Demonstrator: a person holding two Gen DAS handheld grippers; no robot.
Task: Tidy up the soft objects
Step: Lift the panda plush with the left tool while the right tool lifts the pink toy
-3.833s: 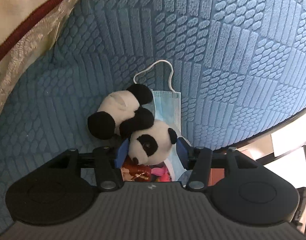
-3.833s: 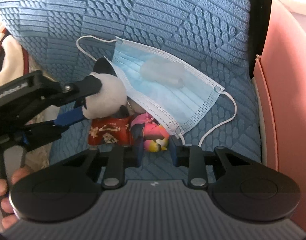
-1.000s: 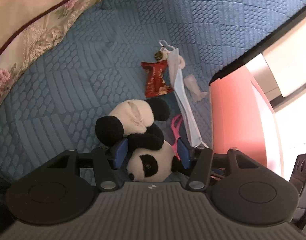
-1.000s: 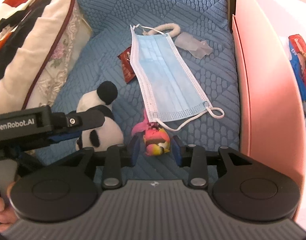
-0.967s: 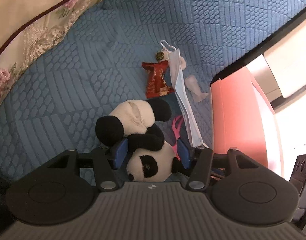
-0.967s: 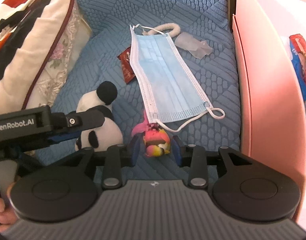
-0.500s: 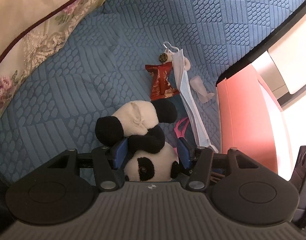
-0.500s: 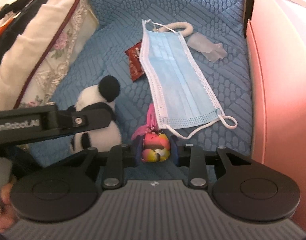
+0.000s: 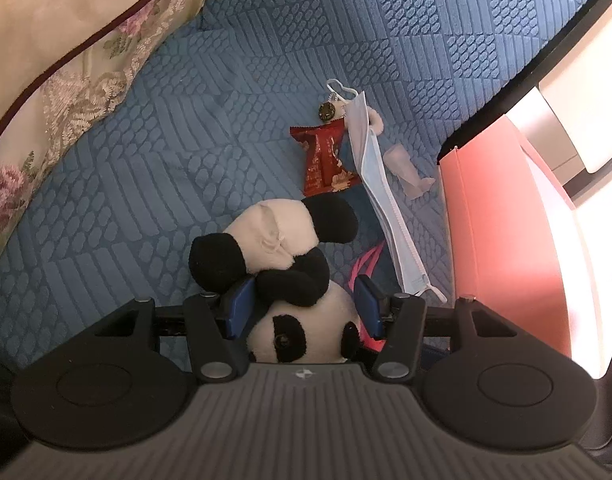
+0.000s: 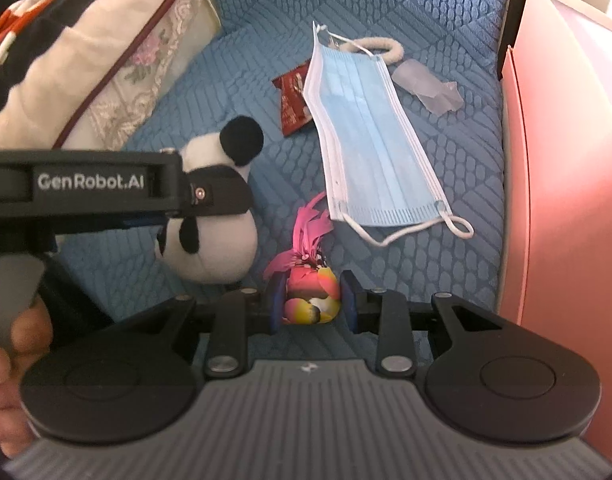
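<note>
— Two soft toys held, one per gripper?
— Yes. Panda plush (image 9: 286, 276) clamped head-down in the left gripper (image 9: 302, 306), blue pads pressed on neck and head, body and black legs sticking out ahead above the blue quilted cushion (image 9: 186, 152).
— And the right gripper (image 10: 310, 300)?
— Just been closing; now pinching a small bright toy (image 10: 309, 296), pink feathers fanning out in front, yellow and orange patches between the pads.
— Lying around them?
— Blue face mask (image 10: 365, 136) flat on the cushion just beyond the feathered toy, ear loop trailing toward the pink box (image 10: 561, 184) at the right edge. Red snack packet (image 10: 293, 98) partly tucked under the mask's far left side. Cream hair tie (image 10: 379, 46) at the mask's far end, clear wrapper (image 10: 429, 88) beside it.
— Further out?
— Floral pillow (image 9: 78, 72) on the left. Fingers of a hand (image 10: 10, 356) around the left gripper's handle.
</note>
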